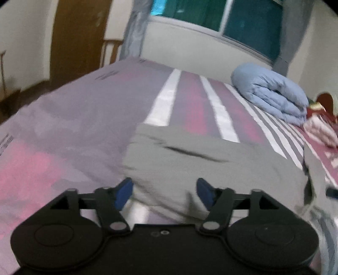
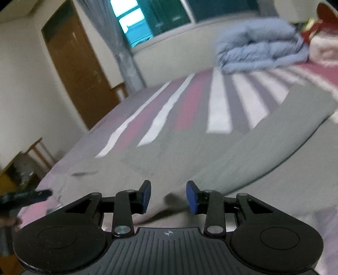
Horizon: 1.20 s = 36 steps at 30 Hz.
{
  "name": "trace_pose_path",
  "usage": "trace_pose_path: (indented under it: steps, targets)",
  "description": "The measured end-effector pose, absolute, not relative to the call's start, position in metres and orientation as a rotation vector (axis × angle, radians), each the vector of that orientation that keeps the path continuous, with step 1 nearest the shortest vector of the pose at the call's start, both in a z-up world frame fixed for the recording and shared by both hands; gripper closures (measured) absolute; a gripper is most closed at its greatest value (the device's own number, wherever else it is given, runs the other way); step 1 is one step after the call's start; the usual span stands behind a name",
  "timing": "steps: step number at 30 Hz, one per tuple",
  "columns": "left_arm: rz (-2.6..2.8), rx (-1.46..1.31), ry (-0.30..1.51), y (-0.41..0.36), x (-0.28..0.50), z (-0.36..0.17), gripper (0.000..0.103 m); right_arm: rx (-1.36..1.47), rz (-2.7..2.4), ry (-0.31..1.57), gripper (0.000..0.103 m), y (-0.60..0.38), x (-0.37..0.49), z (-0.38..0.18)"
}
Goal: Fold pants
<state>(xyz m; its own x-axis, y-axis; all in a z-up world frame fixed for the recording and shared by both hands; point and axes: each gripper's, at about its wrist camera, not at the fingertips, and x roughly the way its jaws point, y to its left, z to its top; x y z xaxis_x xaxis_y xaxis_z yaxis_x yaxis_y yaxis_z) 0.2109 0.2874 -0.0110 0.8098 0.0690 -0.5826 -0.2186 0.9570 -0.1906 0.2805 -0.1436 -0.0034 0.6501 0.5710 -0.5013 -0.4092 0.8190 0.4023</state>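
Note:
Grey pants (image 1: 211, 169) lie spread on the striped bed sheet (image 1: 84, 118). In the left wrist view my left gripper (image 1: 164, 190) is open, its blue pads on either side of the near left part of the pants, just above the fabric. In the right wrist view the pants (image 2: 211, 160) stretch away to the right in a long leg. My right gripper (image 2: 168, 195) is open and empty over the near edge of the pants. The other gripper (image 2: 31, 196) shows at the far left of the right wrist view.
A folded light-blue quilt (image 1: 272, 95) lies at the far right of the bed, with red and pink bedding (image 1: 321, 124) beside it. A brown door (image 2: 80, 69), a wooden chair (image 1: 109, 50), curtains and a window (image 1: 232, 19) stand beyond the bed.

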Motion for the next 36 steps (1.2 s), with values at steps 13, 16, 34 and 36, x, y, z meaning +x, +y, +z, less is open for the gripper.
trace_pose_path:
  steps: [13,16,34,36]
  targets:
    - [0.29,-0.268,0.675,0.212,0.231,-0.07,0.022,0.247,0.323,0.881,0.065,-0.159,0.356,-0.018]
    - [0.274,-0.308,0.652,0.219,0.223,-0.075,0.02,0.273,0.288,0.9,0.093,-0.182,0.345,-0.033]
    - [0.311,-0.269,0.588,0.205,0.217,-0.083,0.018,0.043,0.22,0.841,0.065,-0.141,0.373,-0.031]
    - [0.308,-0.273,0.584,0.205,0.216,-0.083,0.018,0.095,0.232,0.842,0.083,-0.156,0.367,-0.031]
